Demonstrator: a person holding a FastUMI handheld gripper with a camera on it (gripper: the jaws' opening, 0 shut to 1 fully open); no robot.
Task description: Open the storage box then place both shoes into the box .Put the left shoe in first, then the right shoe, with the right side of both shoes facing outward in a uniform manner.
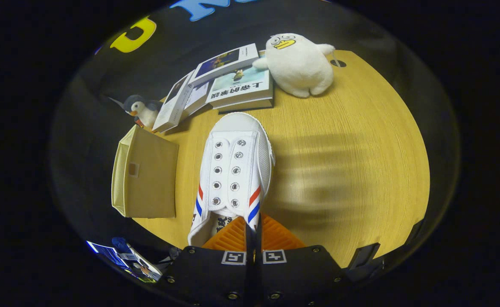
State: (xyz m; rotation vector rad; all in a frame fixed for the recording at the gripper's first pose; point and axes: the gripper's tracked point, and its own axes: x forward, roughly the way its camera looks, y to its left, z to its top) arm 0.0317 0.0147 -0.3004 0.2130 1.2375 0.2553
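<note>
A white canvas shoe [235,170] with red and blue side stripes and empty eyelets hangs lifted above the wooden table [352,149], toe pointing away. My gripper [253,232] is shut on the shoe, its fingers pinching the right wall of the opening near the heel. The beige fabric storage box [147,175] stands just left of the shoe, near the table's left edge. I cannot tell from here whether the box is open.
Beyond the shoe's toe lie several books [233,83], some leaning on each other. A white plush duck [299,64] sits at the far side, and a small penguin toy [141,110] stands behind the box. Bare tabletop stretches to the right.
</note>
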